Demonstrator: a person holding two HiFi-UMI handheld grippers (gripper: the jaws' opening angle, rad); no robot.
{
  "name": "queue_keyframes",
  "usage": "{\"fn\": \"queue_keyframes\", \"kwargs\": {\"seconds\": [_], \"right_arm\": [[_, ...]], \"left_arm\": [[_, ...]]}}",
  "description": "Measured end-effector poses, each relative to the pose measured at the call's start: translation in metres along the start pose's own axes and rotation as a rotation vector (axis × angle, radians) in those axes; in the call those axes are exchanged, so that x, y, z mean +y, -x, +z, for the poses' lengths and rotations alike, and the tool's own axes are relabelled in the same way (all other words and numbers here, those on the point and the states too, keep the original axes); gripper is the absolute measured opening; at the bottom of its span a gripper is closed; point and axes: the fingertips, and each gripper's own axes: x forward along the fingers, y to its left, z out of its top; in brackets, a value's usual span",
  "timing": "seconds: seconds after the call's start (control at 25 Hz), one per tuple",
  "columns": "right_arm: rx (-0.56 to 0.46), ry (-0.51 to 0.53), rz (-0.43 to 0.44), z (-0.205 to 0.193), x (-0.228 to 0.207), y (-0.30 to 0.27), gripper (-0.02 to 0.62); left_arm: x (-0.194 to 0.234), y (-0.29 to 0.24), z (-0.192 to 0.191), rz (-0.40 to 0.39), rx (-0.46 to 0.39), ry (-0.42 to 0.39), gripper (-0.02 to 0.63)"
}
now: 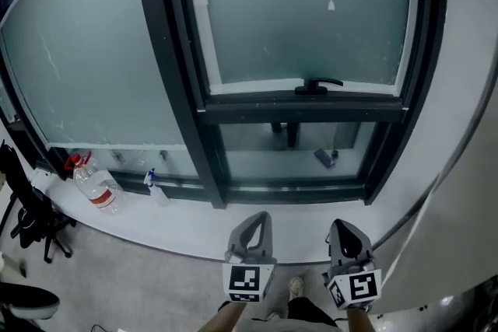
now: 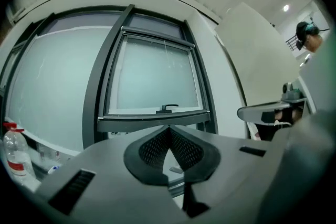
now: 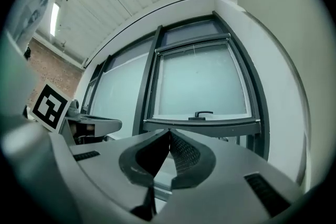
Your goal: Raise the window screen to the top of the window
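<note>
The window (image 1: 303, 12) has a dark frame, and a pale frosted screen covers its pane down to the lower rail. A black handle (image 1: 317, 85) sits on that rail, and a thin cord with a white tip (image 1: 331, 5) hangs in front of the pane. My left gripper (image 1: 253, 233) and right gripper (image 1: 346, 237) hang side by side low in the head view, well below the sill and apart from the window. Both are shut and hold nothing. The left gripper (image 2: 168, 127) points at the handle (image 2: 167, 108), and so does the right gripper (image 3: 169, 131), with the handle (image 3: 202, 113) above it.
On the sill at the left stand a water bottle (image 1: 97, 189) with a red cap and a small spray bottle (image 1: 156, 186). A small grey object (image 1: 325, 158) lies behind the lower pane. A black chair (image 1: 27, 214) stands at far left, a white wall (image 1: 467, 128) at right.
</note>
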Motion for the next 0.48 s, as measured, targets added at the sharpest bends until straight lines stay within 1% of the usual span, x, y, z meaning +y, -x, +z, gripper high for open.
{"fn": "queue_keyframes", "kwargs": {"seconds": [0.08,0.24,0.36,0.48], "right_arm": [[0.01,-0.011,-0.004,0.0,0.005,0.012,0.006],[0.008,-0.067,-0.031,0.0,0.005,0.035,0.006],[0.011,-0.056,-0.017,0.006,0.008,0.053,0.006],[0.015,-0.067,-0.017,0.007,0.011,0.071,0.006]], "left_arm": [[-0.004,0.013,-0.001,-0.006,0.003,-0.002,0.002],[-0.012,0.03,-0.003,-0.022,0.02,0.011,0.002],[-0.023,0.046,-0.001,-0.034,0.031,0.002,0.002],[-0.026,0.064,0.0,-0.015,0.046,0.034,0.002]]}}
